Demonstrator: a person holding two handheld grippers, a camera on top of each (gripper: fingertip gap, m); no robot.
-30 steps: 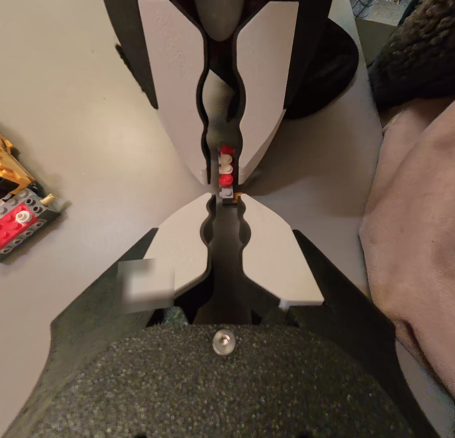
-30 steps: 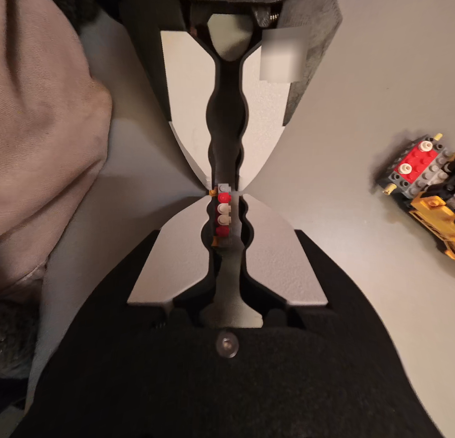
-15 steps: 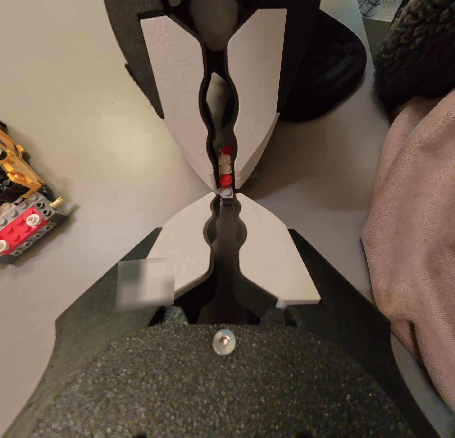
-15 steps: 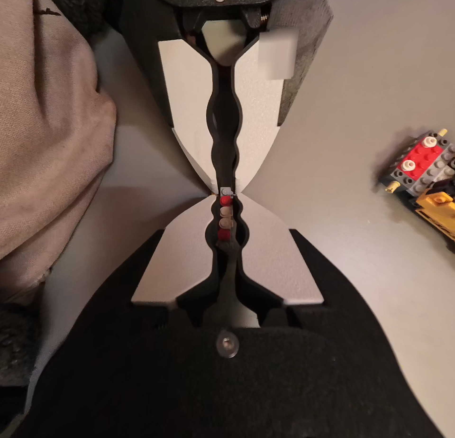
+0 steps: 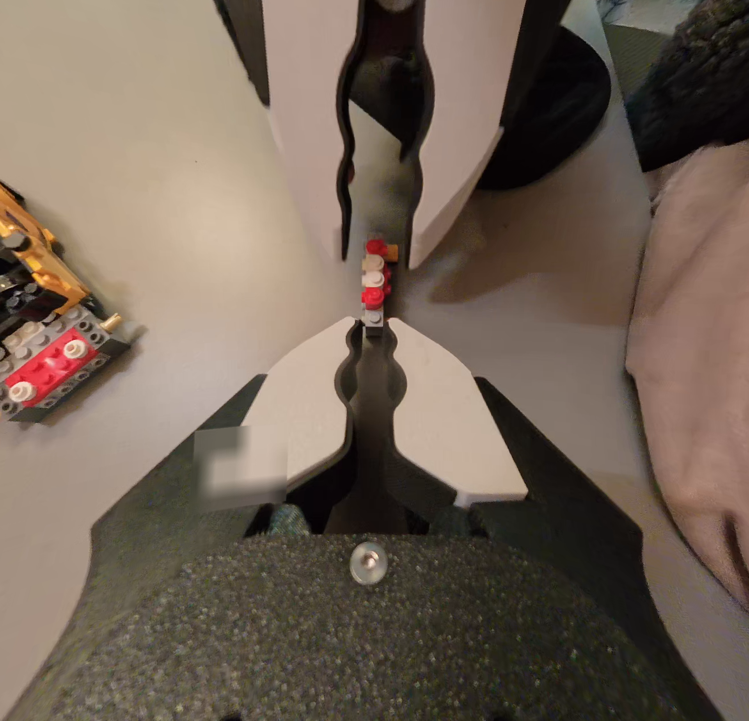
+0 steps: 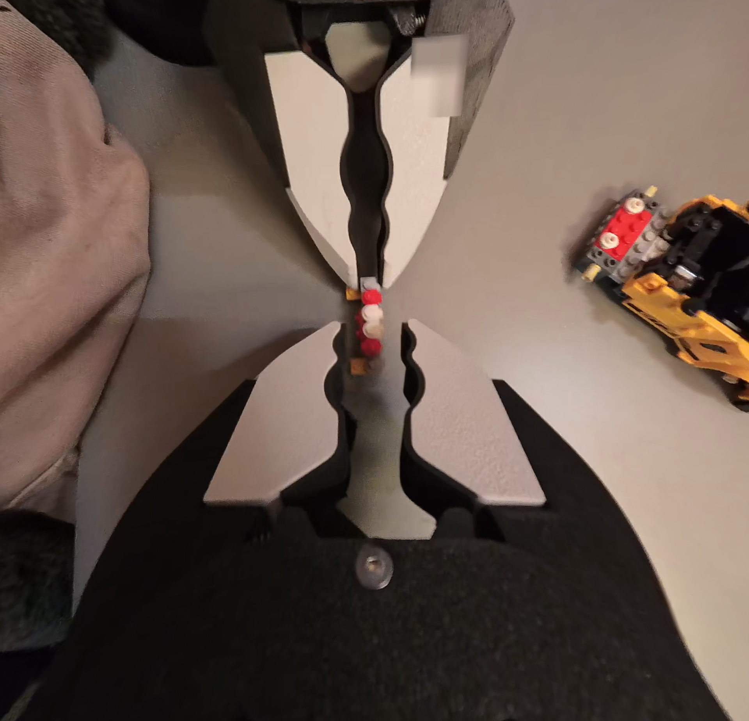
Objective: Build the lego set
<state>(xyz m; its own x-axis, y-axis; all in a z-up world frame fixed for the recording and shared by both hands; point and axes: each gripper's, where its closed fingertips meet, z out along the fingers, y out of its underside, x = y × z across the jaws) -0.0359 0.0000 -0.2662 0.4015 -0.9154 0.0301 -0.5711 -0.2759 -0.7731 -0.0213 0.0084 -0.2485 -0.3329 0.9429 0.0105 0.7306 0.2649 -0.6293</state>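
Note:
A small lego strip point(image 5: 373, 283) with red and white round studs, a grey end and an orange bit lies level between the two grippers above the grey table point(image 5: 182, 174). My left gripper point(image 5: 373, 325) is shut on its grey end. My right gripper point(image 6: 373, 326) faces it tip to tip and is open, with its fingers apart on either side of the strip's far end point(image 6: 369, 336). A part-built yellow, black and grey lego vehicle point(image 5: 44, 336) with a red plate lies on the table to the side; it also shows in the right wrist view point(image 6: 668, 279).
Beige cloth point(image 5: 697, 356) lies along the table's edge; it also shows in the right wrist view point(image 6: 60, 235). Dark fuzzy fabric point(image 5: 709, 60) and a black round object point(image 5: 567, 113) sit beyond the right gripper. Bare table lies between the grippers and the vehicle. Both grippers' tips are close together, under 4 cm apart.
My right gripper has opened and let go of the strip, and drawn back a little. My left gripper still holds the grey end.

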